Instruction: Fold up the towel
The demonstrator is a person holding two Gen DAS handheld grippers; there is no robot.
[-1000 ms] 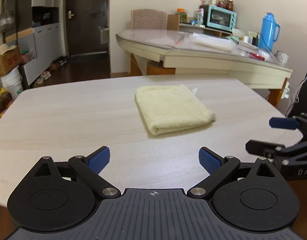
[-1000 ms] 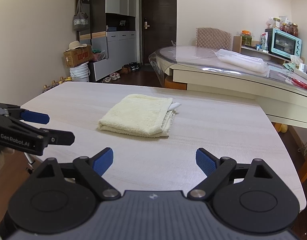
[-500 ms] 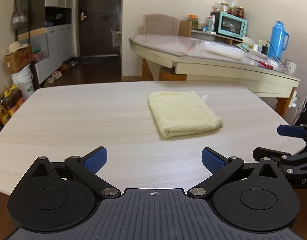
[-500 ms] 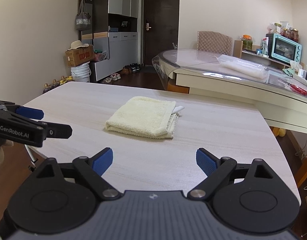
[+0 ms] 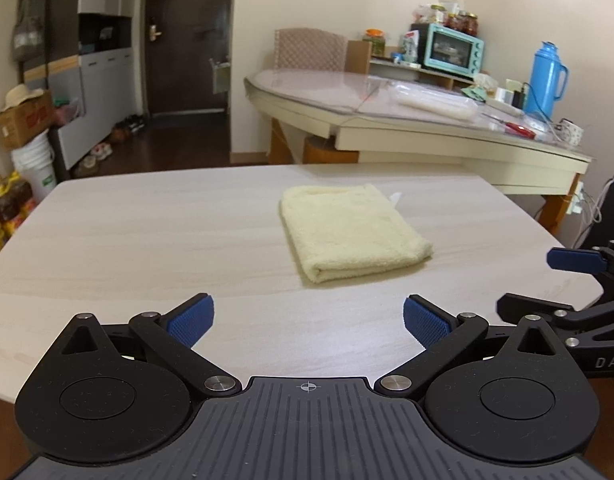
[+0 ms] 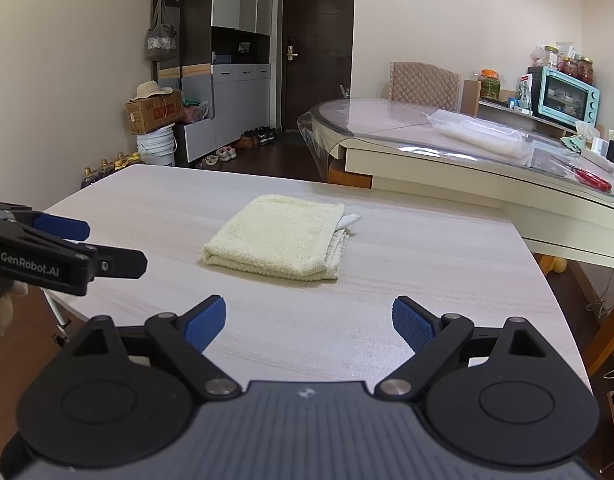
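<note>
A pale yellow towel point(image 5: 353, 232) lies folded into a small rectangle on the light wooden table point(image 5: 147, 232); it also shows in the right wrist view point(image 6: 279, 238), with a white tag at its far right corner. My left gripper point(image 5: 309, 320) is open and empty, held back from the towel near the table's front edge. My right gripper point(image 6: 309, 322) is open and empty, also well short of the towel. Each gripper shows from the side in the other's view: the right one point(image 5: 547, 280), the left one point(image 6: 107, 246).
A second table point(image 5: 427, 120) with a glass top stands behind, carrying a blue thermos point(image 5: 547, 76), a teal toaster oven point(image 5: 453, 50) and a plastic-wrapped roll. A cabinet, a box, a white bucket point(image 6: 155, 148) and bottles stand at the left.
Both grippers have drawn back and risen a little from the towel, so it looks smaller and farther. The towel has not moved. Both stay open.
</note>
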